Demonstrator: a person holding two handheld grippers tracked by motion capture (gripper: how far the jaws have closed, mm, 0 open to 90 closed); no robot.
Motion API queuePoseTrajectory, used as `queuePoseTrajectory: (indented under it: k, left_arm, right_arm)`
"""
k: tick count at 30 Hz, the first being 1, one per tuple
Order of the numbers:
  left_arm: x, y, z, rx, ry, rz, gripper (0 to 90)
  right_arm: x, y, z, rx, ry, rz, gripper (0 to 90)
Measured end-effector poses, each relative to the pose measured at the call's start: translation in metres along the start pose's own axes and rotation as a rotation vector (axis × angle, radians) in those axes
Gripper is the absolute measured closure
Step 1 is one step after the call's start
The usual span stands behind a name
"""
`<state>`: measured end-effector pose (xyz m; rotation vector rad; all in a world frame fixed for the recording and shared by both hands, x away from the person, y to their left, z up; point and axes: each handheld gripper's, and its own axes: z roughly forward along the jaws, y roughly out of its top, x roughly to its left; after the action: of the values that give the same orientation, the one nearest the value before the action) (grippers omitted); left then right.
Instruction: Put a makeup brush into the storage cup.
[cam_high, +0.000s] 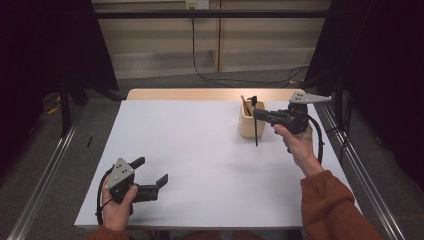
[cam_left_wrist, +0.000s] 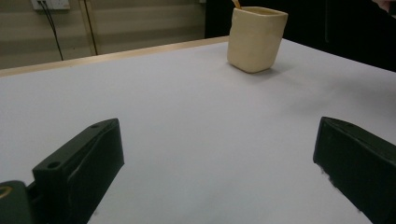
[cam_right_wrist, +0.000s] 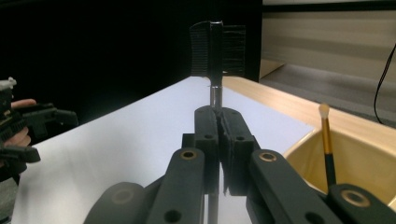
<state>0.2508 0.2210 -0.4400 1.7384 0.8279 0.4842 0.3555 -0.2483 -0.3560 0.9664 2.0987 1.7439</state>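
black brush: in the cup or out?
Out. The right hand-held gripper holds the black brush upright beside the cup, its lower end hanging in front.

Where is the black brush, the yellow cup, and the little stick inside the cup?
black brush (cam_right_wrist: 217, 49), right gripper view, on its bristled head
yellow cup (cam_left_wrist: 256, 39), left gripper view, on its front wall
little stick (cam_right_wrist: 326, 140), right gripper view, on its golden shaft

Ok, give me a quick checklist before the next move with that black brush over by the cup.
1. Right gripper shut on the black brush: ok.
2. Brush upright, bristle head on top: ok.
3. Brush's lower tip clear of the table: cannot tell.
4. Cream cup standing upright beside the brush: ok.
5. Room in the cup, with one gold-handled brush inside: ok.
6. Left gripper open, holding nothing, apart from the cup: ok.
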Motion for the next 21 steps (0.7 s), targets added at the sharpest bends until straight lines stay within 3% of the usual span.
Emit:
queuePoseTrajectory:
  k: [21]
  left_arm:
    - [0.001,0.001,0.001,0.006,0.001,0.008,1.7]
  right_arm:
    - [-0.012,0.043,0.010,-0.021,-0.047,-0.036,86.1]
